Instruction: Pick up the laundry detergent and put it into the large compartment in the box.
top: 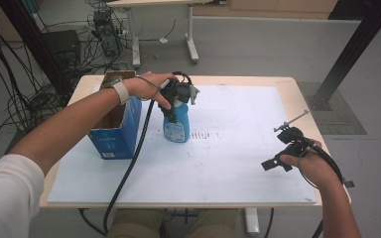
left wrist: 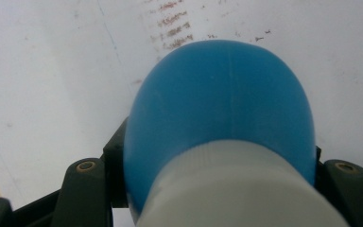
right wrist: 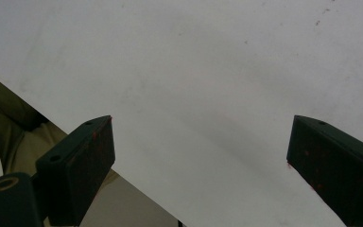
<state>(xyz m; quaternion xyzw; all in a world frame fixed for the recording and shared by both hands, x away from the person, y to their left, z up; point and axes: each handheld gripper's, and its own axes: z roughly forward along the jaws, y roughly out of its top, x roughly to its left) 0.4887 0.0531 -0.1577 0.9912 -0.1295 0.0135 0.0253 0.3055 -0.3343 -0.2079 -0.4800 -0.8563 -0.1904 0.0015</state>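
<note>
Item: blue spray bottle (top: pixel 176 124), standing upright on the white table sheet (top: pixel 238 163), at three o'clock of the blue carton (top: pixel 115 130).

Left gripper (top: pixel 178 94) is clamping its neck from above; transfer pending.

Right gripper (right wrist: pixel 198 151) is idling, jaws spread wide, empty.

An open blue carton (top: pixel 115 130) stands on the white board (top: pixel 228 163) near its left edge.
</note>
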